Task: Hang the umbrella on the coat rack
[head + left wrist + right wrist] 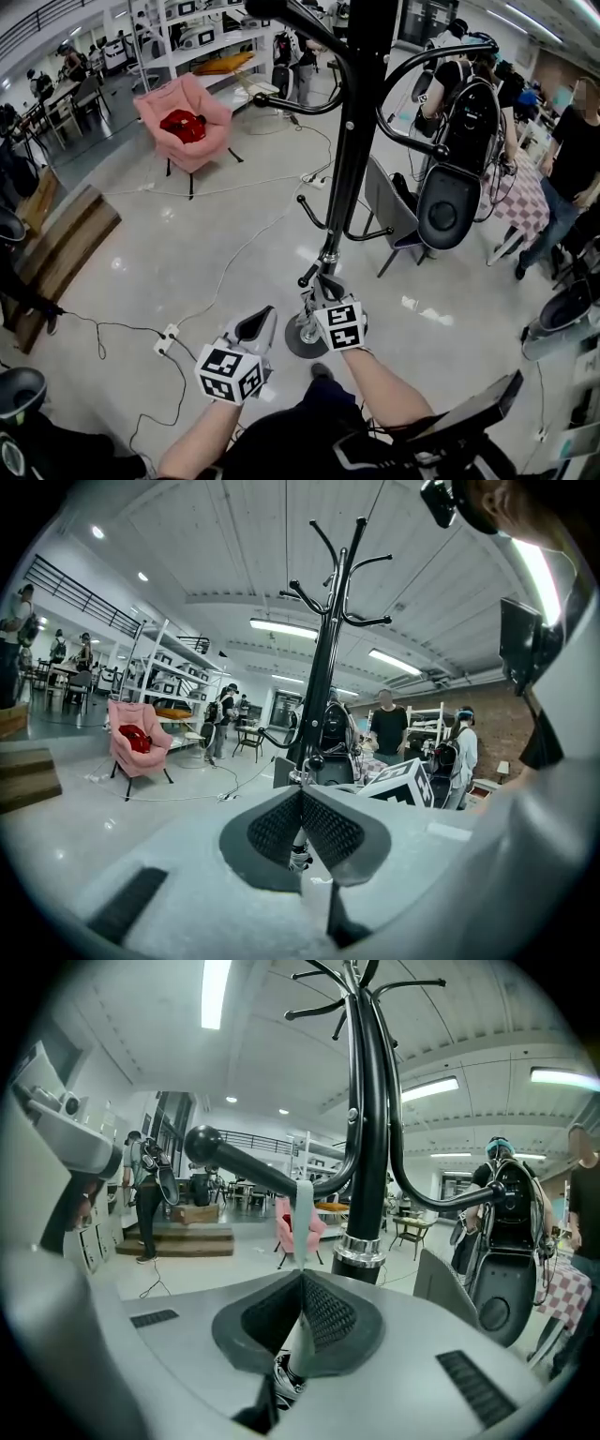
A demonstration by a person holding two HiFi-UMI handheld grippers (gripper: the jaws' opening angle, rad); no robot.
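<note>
The black coat rack (349, 141) rises from its round base on the floor straight ahead; it also stands mid-frame in the left gripper view (323, 667) and close up in the right gripper view (367, 1147). My right gripper (312, 298) (302, 1279) is shut on the umbrella's pale strap (302, 1218), which runs up to a low ball-tipped hook arm (253, 1168). Under the jaws a small part of the umbrella (284, 1380) shows; most of it is hidden. My left gripper (262, 323) (302, 794) is shut, holds nothing that I can see, and sits left of the pole.
A pink armchair (183, 117) stands at the back left. Cables and a power strip (167, 337) lie on the floor to the left. A grey chair (394, 211) and black equipment (450, 202) crowd the rack's right side, with people beyond. Wooden steps (66, 248) lie far left.
</note>
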